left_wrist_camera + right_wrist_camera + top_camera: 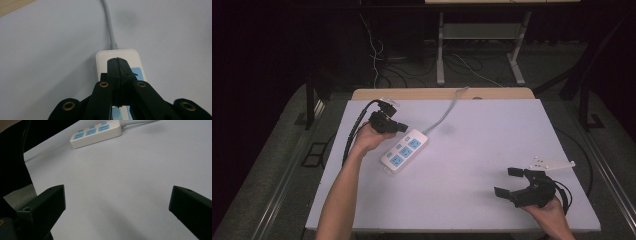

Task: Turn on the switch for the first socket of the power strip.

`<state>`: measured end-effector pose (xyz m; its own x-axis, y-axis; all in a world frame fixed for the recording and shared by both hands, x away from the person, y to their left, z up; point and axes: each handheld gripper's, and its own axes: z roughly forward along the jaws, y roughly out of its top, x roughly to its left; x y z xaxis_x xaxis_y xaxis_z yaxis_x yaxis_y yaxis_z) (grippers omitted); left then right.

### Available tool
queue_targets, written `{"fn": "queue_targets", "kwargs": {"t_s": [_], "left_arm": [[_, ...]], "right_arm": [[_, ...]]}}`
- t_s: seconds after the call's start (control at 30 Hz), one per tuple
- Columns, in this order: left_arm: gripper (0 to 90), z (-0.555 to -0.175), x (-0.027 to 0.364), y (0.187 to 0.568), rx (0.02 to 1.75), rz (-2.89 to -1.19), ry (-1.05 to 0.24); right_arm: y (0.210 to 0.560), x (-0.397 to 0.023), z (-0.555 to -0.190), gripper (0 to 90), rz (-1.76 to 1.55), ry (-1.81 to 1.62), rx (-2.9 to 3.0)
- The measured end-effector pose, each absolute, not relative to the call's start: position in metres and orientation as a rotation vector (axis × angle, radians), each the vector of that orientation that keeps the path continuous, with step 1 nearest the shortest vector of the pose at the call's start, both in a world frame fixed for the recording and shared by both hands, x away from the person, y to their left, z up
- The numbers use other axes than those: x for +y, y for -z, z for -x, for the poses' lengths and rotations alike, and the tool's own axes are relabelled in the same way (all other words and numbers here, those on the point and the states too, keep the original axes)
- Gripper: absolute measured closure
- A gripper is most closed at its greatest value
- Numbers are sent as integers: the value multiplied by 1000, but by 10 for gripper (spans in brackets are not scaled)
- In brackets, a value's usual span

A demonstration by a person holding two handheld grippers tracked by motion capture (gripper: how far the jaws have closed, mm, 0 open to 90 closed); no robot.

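Observation:
A white power strip (404, 149) with blue sockets lies slanted on the white table, its grey cord (446, 112) running to the far edge. My left gripper (401, 127) hovers at the strip's cord end with its jaws pressed together and nothing between them; in the left gripper view the shut tips (117, 60) sit just above the power strip (102, 58). My right gripper (509, 182) stands open near the front right, jaws wide apart over bare table. The right gripper view shows the power strip (96, 132) far off.
The white table (472, 150) has a wooden strip along its far edge. A small white bracket-like piece (552, 163) lies by the right gripper. Beyond the table stand desk legs (440, 50) and loose cables on the dark floor.

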<state>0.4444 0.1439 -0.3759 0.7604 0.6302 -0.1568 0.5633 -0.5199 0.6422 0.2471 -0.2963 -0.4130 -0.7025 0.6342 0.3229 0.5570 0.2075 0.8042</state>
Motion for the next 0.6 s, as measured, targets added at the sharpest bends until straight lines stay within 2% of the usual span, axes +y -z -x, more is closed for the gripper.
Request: {"fn": "queue_targets", "kwargs": {"t_s": [0.6], "left_arm": [[890, -448, 142, 397, 917, -2223, -68]], "right_arm": [[413, -296, -247, 3, -1176, -1526, 2386]]}}
